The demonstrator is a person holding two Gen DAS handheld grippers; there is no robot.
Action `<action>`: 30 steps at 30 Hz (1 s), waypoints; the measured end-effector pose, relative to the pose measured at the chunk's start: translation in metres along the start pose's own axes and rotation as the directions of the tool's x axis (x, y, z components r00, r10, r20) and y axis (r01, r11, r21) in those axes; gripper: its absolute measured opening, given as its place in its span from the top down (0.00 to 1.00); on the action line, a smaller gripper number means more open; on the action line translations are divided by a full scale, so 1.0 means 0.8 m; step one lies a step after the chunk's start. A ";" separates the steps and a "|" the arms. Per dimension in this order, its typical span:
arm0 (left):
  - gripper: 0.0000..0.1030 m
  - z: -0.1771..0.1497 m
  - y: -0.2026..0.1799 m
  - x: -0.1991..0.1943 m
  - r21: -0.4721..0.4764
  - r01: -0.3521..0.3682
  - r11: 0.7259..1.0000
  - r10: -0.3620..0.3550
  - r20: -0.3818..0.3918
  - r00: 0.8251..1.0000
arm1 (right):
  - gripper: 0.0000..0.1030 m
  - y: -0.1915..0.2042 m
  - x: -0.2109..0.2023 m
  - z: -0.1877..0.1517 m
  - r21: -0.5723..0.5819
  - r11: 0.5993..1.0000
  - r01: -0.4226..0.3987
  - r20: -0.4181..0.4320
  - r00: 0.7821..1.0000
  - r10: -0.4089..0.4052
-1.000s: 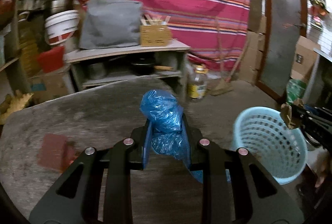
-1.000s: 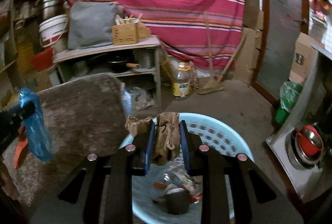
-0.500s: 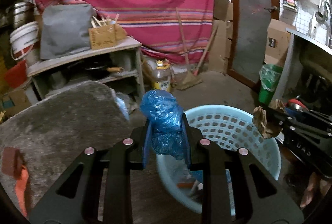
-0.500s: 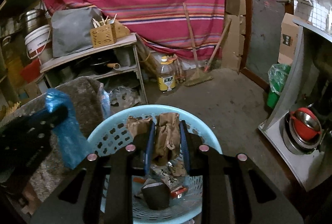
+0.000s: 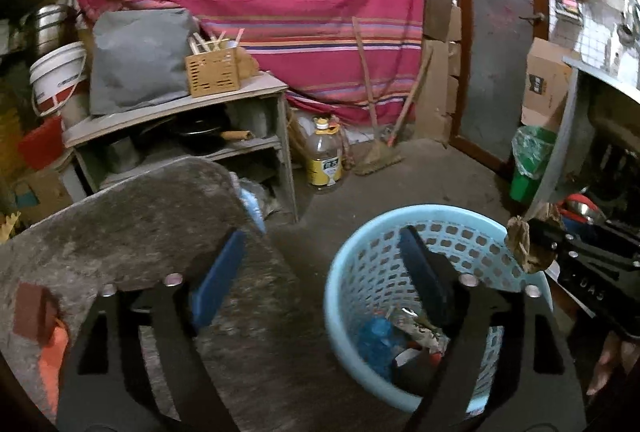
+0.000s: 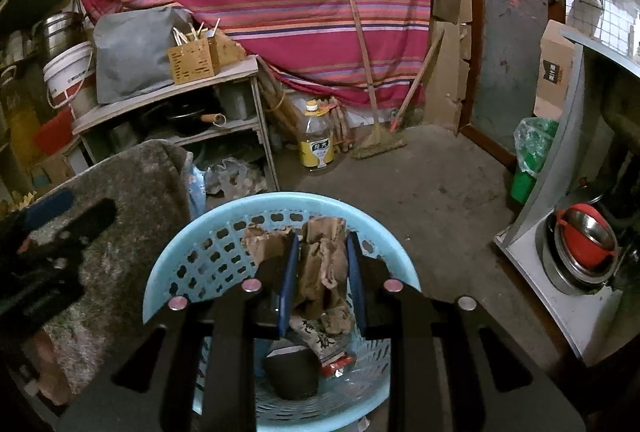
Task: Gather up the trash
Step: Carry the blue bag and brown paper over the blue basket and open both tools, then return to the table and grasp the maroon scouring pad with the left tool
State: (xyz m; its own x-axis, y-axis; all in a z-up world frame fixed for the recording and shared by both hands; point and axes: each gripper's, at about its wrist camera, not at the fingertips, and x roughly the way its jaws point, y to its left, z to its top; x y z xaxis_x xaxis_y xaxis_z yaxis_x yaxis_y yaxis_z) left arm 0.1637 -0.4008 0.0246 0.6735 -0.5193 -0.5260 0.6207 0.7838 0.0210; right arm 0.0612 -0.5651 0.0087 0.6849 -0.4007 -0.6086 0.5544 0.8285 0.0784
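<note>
While the left tool [image 5: 320,272] gapes empty, the right tool [image 6: 322,272] pinches brown paper [image 6: 322,264] above the basket [image 6: 176,256]; release it squarely over the middle.

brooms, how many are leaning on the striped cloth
2. One broom stands nearly upright; the other broom slants in from the right. Their heads meet on the floor beside the oil bottle. Clutter may hide more.
</note>
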 end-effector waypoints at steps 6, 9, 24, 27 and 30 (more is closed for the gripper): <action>0.05 -0.003 0.058 -0.030 -0.020 -0.094 0.995 0.095 0.024 0.995 | 0.76 0.020 0.007 0.002 -0.024 0.999 -0.023 -0.013 1.000 0.022; 0.05 -0.007 0.103 -0.044 -0.060 -0.148 0.987 0.150 0.022 0.988 | 0.74 0.035 0.014 0.000 -0.039 0.999 -0.031 -0.030 0.999 0.030; 0.05 -0.058 0.296 -0.074 -0.146 -0.381 0.913 0.376 -0.065 0.924 | 0.12 0.087 0.015 -0.007 -0.047 0.994 0.098 -0.006 0.995 -0.099; 0.05 -0.069 0.332 -0.066 -0.171 -0.403 0.899 0.389 -0.111 0.915 | 0.10 0.108 0.017 -0.011 -0.064 0.993 0.101 -0.001 0.995 -0.101; 0.05 -0.082 0.359 -0.053 -0.191 -0.421 0.887 0.395 -0.159 0.905 | 0.10 0.131 0.023 -0.014 -0.088 0.992 0.095 -0.008 0.995 -0.096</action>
State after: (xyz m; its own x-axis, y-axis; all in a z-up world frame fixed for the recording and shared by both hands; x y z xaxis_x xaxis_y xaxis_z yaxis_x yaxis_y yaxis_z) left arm 0.2869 -0.1309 -0.0028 0.7908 -0.1064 -0.6027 0.1904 0.9787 0.0771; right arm 0.1266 -0.4815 -0.0034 0.6244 -0.4754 -0.6198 0.5733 0.8178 -0.0497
